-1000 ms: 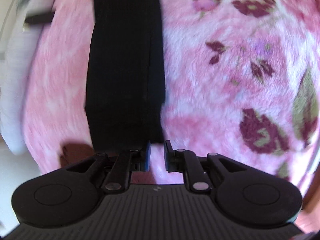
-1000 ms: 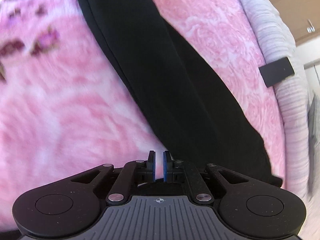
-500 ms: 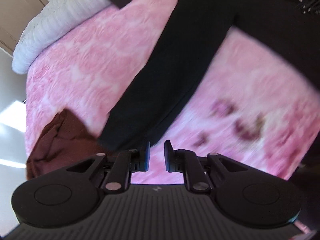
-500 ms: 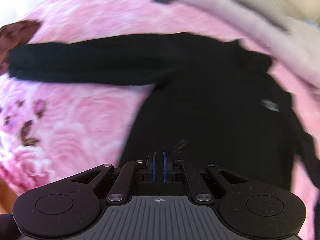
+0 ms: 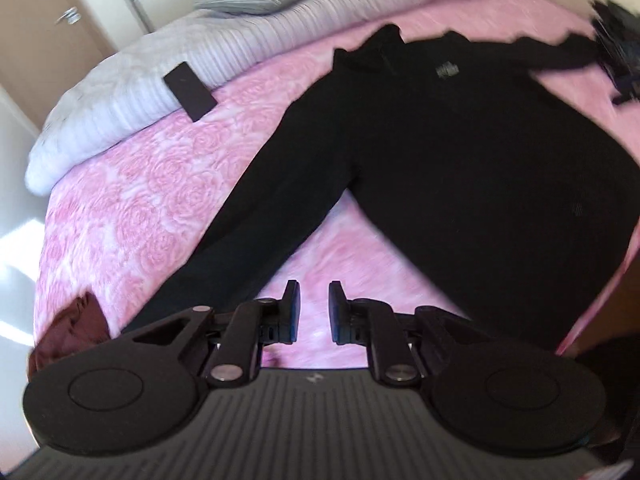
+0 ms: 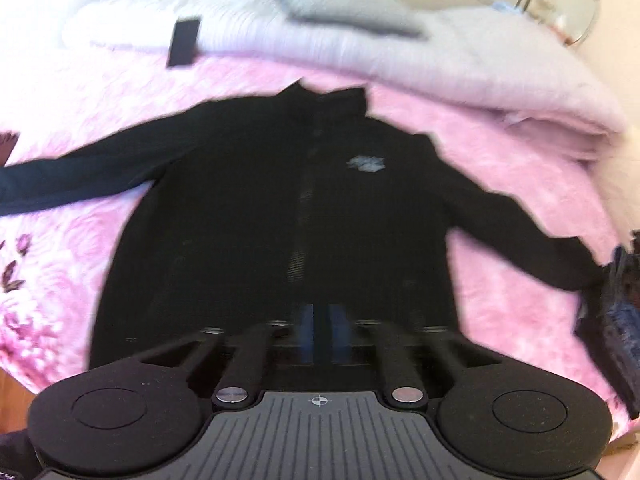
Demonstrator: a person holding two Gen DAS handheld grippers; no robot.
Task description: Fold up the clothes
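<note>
a black jacket (image 6: 256, 216) lies flat, front up, sleeves spread, on the pink blanket (image 5: 132, 216) of the bed. the left claw (image 5: 314, 312) hovers spread and empty beside one sleeve. the right claw (image 6: 320, 338), blurred, seems narrowly parted over the hem.

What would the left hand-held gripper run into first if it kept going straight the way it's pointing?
Probably bare pink blanket. The left hand-held gripper, jaws open and empty, aims at the gap between the black jacket's sleeve and body. Depth is unclear through the fisheye.
</note>
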